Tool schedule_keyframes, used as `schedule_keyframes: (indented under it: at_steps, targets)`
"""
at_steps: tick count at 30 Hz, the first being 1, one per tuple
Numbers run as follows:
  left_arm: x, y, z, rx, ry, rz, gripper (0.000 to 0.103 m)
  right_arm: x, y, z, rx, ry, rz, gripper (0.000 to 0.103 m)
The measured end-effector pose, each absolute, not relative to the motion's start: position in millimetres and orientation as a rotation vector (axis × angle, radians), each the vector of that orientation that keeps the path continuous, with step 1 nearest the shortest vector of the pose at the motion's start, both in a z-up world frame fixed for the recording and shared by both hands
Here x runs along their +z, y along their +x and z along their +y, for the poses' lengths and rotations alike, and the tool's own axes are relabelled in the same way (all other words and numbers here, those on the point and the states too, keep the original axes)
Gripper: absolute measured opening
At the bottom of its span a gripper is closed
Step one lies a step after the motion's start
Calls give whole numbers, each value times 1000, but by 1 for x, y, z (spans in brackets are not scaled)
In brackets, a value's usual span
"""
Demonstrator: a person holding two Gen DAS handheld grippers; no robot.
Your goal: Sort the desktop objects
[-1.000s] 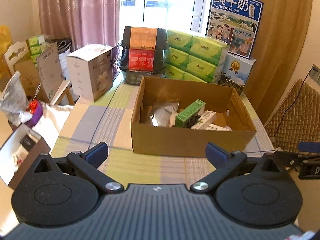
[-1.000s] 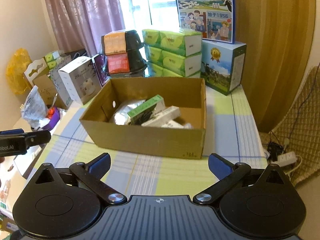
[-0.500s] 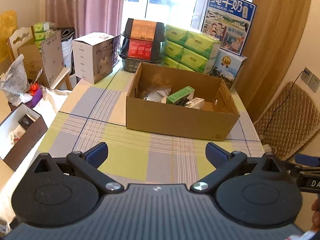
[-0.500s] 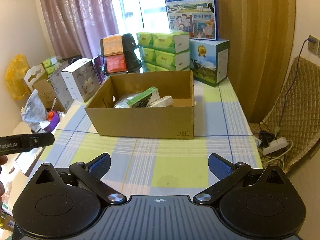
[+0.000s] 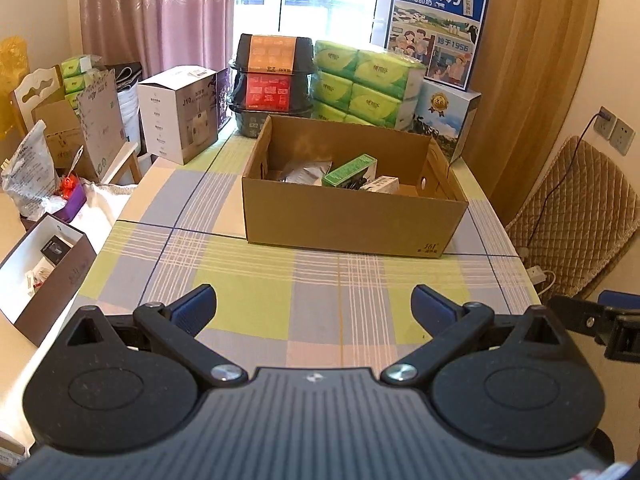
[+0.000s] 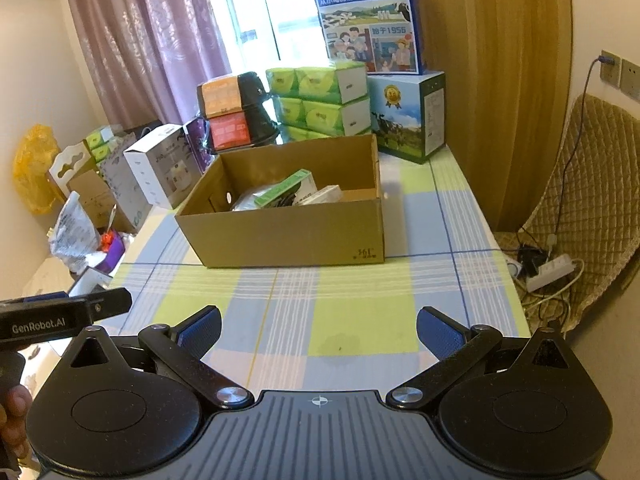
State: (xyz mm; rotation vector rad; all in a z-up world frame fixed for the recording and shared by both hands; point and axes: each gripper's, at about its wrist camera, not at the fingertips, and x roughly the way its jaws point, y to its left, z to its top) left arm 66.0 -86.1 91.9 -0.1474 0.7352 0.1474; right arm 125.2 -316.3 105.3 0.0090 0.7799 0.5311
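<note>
The left gripper (image 5: 314, 306) is hovering over the near end of the checked table (image 5: 256, 292) with its fingers spread wide and nothing between them; the right gripper (image 6: 319, 328) is doing likewise, equally spread and empty; the cardboard box (image 5: 352, 220) is sitting further back on the table, holding a green carton (image 5: 350, 170), a silver pouch (image 5: 306, 170) and a white carton (image 5: 382, 184).

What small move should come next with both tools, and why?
Probably just rest both tools: the left tool and right tool are open and empty, and the small items sit inside the cardboard box, with only bare tablecloth nearer.
</note>
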Motion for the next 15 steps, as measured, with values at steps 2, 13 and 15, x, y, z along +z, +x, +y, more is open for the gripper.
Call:
schedule_keyframes:
  at_steps: [2, 13, 15]
  targets:
    - [91, 65, -88, 148, -146, 736, 102, 105, 125, -318, 532, 18, 783, 101]
    - [95, 60, -94, 149, -123, 721, 102, 108, 121, -319, 525, -6, 759, 101]
    - [96, 60, -95, 147, -121, 718, 102, 109, 120, -320, 524, -8, 756, 101]
